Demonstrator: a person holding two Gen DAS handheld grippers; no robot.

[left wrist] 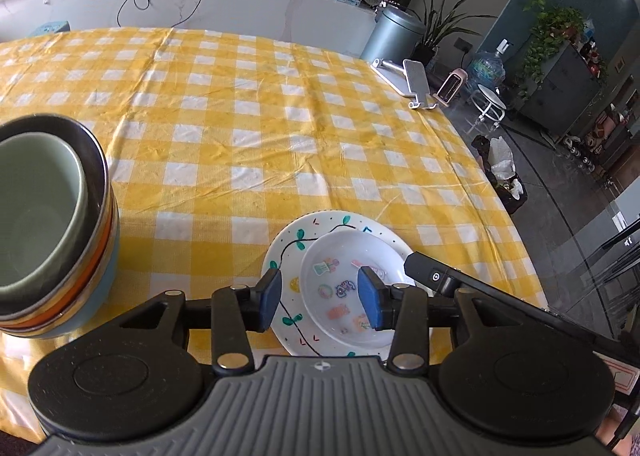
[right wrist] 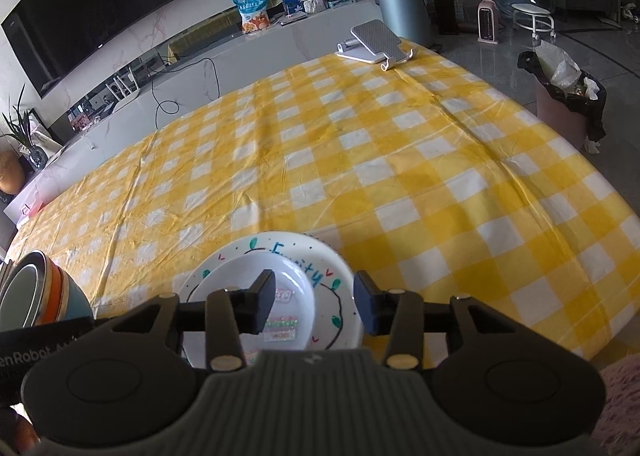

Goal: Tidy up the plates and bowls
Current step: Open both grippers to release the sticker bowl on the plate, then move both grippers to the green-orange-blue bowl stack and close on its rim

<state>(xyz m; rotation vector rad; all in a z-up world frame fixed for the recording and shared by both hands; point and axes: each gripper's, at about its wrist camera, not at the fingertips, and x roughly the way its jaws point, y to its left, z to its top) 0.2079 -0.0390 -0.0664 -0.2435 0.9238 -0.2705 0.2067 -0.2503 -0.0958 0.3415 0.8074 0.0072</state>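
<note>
Here we find both pairs of jaws apart, gripping nothing: left gripper and right gripper hover over the small white sticker-decorated dish nested on the larger white hand-painted plate. We'd lift clear straight up, avoiding the rims. The stack of nested bowls, green inside steel, orange and blue, stands near, leftward on the yellow checked tablecloth. Only the right view shows the black wall television.

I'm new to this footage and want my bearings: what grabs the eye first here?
The yellow checked tablecloth fills both views. At its near edge a small white dish with stickers sits on a painted white plate, beneath the open left gripper and right gripper. Left of them stands a stack of nested bowls.
</note>
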